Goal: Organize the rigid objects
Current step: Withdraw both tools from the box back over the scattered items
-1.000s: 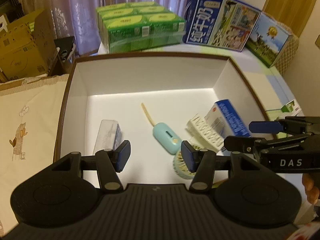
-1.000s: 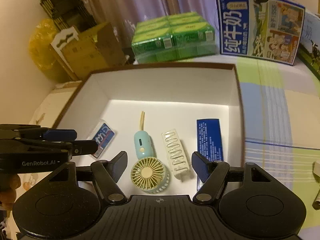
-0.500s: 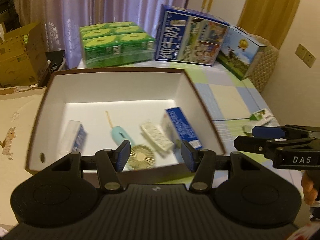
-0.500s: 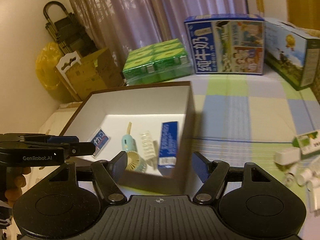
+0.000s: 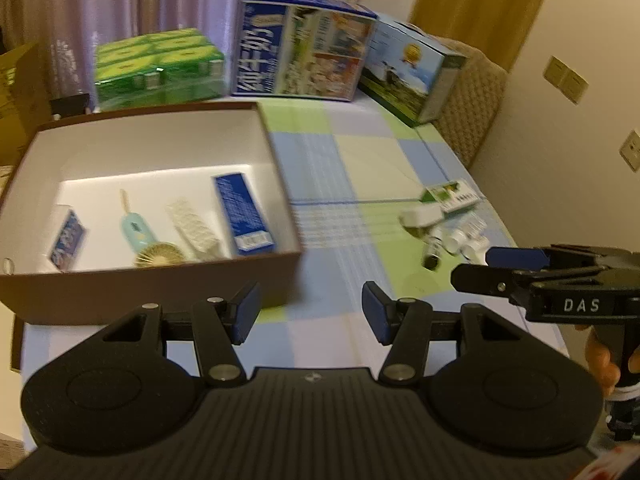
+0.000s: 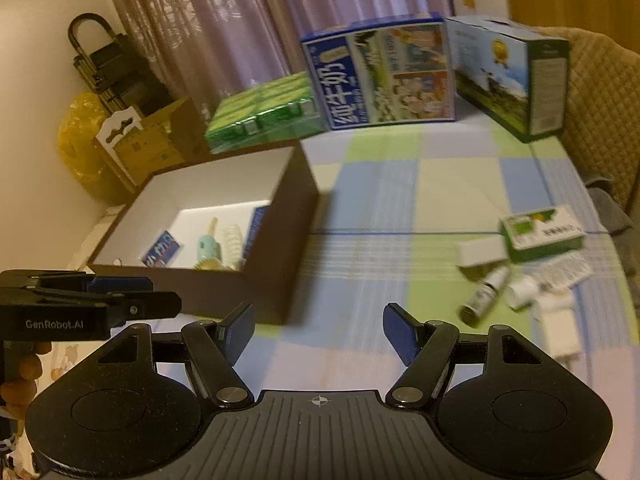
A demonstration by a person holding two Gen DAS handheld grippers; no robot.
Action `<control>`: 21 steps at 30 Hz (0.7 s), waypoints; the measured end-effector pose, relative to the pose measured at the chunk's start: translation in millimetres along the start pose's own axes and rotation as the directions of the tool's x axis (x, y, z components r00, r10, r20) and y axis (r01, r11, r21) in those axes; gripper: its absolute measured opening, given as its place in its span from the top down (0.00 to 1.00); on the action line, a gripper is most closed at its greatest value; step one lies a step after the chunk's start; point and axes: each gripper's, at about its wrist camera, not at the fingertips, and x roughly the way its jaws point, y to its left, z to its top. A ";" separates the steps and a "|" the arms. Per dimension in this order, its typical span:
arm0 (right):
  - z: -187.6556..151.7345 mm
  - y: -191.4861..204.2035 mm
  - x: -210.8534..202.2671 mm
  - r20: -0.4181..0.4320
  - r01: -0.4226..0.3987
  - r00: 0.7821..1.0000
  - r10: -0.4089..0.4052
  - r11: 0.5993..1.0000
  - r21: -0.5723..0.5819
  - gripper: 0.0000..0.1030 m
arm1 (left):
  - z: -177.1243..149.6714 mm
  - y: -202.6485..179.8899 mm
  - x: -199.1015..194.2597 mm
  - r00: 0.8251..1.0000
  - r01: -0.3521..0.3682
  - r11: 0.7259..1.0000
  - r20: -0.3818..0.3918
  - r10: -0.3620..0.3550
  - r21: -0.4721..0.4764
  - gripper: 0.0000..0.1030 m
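A brown box with white inside [image 5: 160, 292] [image 6: 280, 240] sits at the left of the checked cloth. In it lie a blue carton [image 5: 242, 208], a white comb-like clip [image 5: 192, 228], a teal hand fan [image 5: 140, 236] and a small blue packet [image 5: 68, 240]. Loose items lie in a cluster at the right: a green-and-white box [image 6: 540, 232], a small white box [image 6: 480, 252], a dark dropper bottle [image 6: 484, 296], a white bottle [image 6: 524, 292]. My left gripper [image 5: 312, 316] is open and empty over the cloth. My right gripper [image 6: 318, 332] is open and empty too, left of the cluster.
Along the far edge stand a green shrink-wrapped pack [image 5: 156, 68], a big blue milk carton case [image 5: 300, 64] and a second printed case [image 5: 416, 72]. Cardboard boxes and a yellow bag [image 6: 80, 144] sit left of the table. A padded chair back [image 6: 600, 100] is at the right.
Both grippers have swung right, away from above the box's inside, out over the checked cloth. The loose cluster at the right has come into view. The jaws kept the same width.
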 end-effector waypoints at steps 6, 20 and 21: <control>-9.8 -36.2 -23.5 0.001 0.027 1.000 -0.027 0.999 0.031 0.34 | -10.5 -44.7 14.1 0.999 0.023 0.999 -0.025 -0.022 0.025 0.51; -26.2 -122.3 -57.8 -0.008 0.114 0.994 -0.113 0.989 0.096 0.34 | -18.1 -131.0 61.9 0.995 0.065 0.994 -0.077 -0.058 0.086 0.51; -27.5 -128.3 -58.3 -0.012 0.122 0.993 -0.121 0.987 0.101 0.34 | -18.6 -134.8 66.3 0.995 0.063 0.994 -0.082 -0.056 0.088 0.51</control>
